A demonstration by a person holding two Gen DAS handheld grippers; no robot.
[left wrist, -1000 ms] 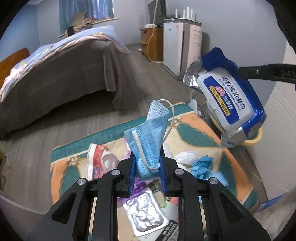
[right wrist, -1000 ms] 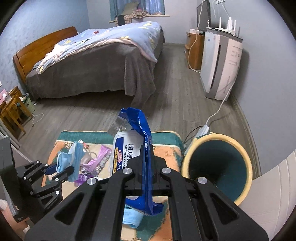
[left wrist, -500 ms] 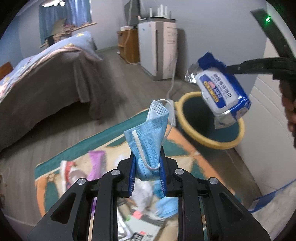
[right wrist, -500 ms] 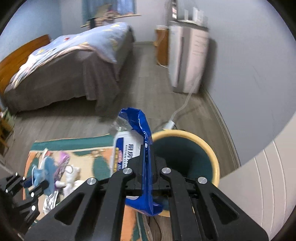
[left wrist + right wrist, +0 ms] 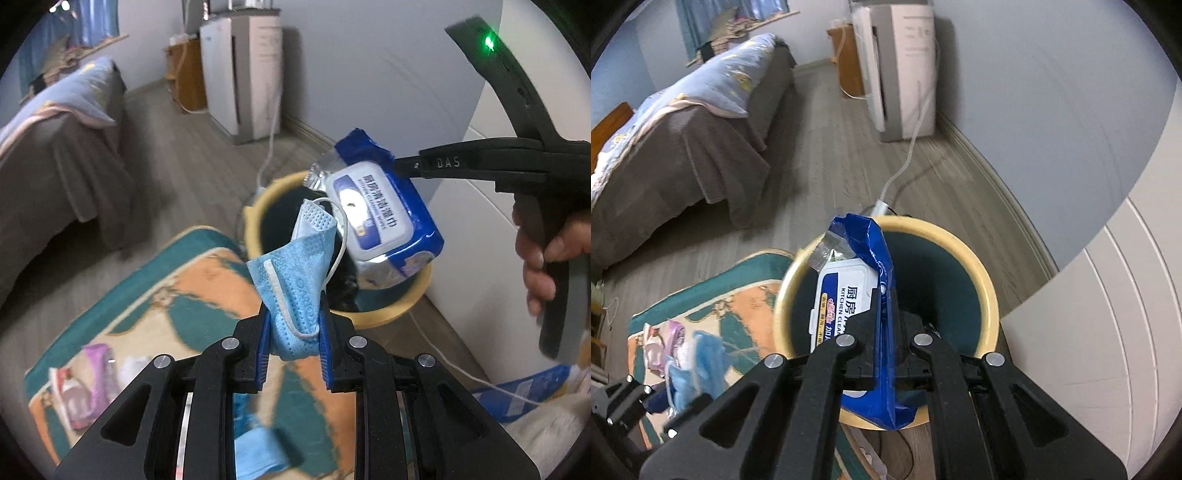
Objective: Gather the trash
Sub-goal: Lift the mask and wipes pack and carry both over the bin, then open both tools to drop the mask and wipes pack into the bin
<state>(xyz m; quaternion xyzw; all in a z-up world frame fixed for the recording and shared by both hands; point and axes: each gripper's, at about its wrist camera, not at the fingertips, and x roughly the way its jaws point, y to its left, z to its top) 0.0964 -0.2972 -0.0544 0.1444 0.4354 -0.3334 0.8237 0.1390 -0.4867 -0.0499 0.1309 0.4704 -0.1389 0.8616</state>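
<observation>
1. The blue wet-wipe pack (image 5: 857, 314) hangs over the mouth of the yellow-rimmed bin (image 5: 988, 295), nearer the rim's left side; the right wrist view looks straight down into the bin's dark green inside.
2. Only the left wrist view shows the pack's full label side (image 5: 380, 218), and the person's hand (image 5: 546, 258) on the handle.
3. The right gripper (image 5: 886, 354) is clamped nearly closed on the pack's blue edge flap.
4. The left gripper (image 5: 293, 332) pinches a crumpled blue face mask (image 5: 295, 277), jaws narrowly apart around it, held near the bin's rim.
5. More litter lies on the patterned rug (image 5: 177, 291) beside the bin, including a pink wrapper (image 5: 98, 365).
</observation>
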